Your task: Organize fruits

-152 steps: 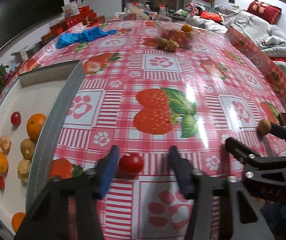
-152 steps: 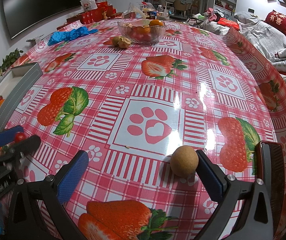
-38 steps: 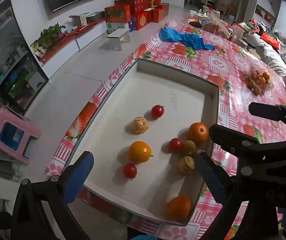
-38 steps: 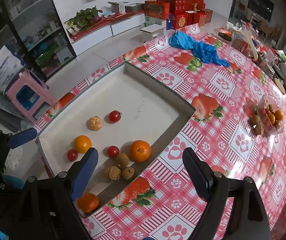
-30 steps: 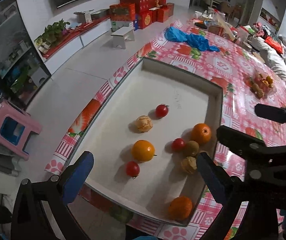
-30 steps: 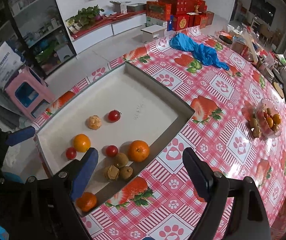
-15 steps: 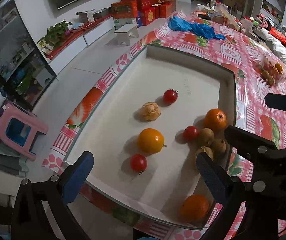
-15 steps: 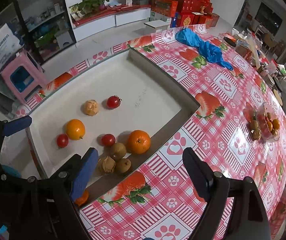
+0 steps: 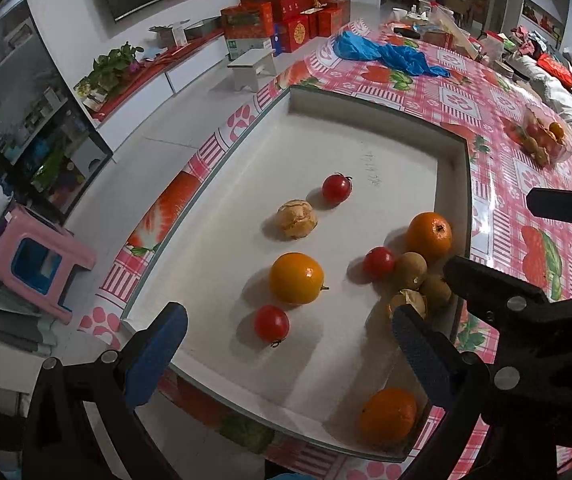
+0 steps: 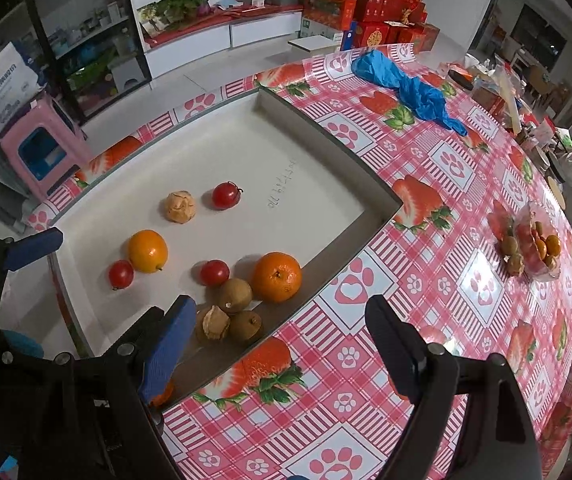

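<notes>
Both hand-held grippers hanging released and empty over the tray (image 10: 326,148), left (image 9: 286,344) above its near end, right (image 10: 281,332) over the right wall. Sorted fruit lying below in the tray; remaining fruit in the bowl (image 10: 538,248), far right on the surface (image 10: 426,280). Right one nearer to it, judging by position.

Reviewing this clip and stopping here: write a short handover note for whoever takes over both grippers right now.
Left gripper: open, empty, above the white tray.
Right gripper: open, empty, over the tray's near edge.
In the tray: three cherry tomatoes, three oranges, brown fruits clustered by the big orange.
Done: these fruits are in the tray.
Left: the clear bowl across the table holds more fruit, with a few beside it.
</notes>
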`<state>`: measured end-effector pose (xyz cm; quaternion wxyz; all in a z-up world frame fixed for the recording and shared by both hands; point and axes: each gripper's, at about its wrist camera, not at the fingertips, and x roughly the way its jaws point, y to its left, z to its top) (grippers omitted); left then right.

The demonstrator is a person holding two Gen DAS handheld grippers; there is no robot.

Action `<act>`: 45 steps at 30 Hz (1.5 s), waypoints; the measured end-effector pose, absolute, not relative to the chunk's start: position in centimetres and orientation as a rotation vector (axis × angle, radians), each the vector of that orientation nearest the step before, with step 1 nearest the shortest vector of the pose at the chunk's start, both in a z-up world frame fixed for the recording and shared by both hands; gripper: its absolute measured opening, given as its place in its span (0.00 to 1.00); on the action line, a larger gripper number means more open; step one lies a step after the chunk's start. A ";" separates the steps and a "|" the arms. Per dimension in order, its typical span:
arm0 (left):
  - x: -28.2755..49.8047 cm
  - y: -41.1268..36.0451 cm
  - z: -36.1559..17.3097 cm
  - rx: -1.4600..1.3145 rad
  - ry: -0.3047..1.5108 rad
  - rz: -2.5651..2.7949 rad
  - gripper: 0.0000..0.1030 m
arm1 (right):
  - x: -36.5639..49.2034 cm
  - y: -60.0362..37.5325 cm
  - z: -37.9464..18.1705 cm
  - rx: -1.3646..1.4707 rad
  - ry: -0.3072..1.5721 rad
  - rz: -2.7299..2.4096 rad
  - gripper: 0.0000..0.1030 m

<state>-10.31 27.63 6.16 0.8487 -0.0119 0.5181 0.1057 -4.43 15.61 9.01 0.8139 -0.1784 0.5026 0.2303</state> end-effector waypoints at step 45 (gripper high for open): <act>-10.5 27.2 5.7 -0.025 1.100 0.222 1.00 | -5.0 15.6 8.6 -0.378 1.080 0.506 0.86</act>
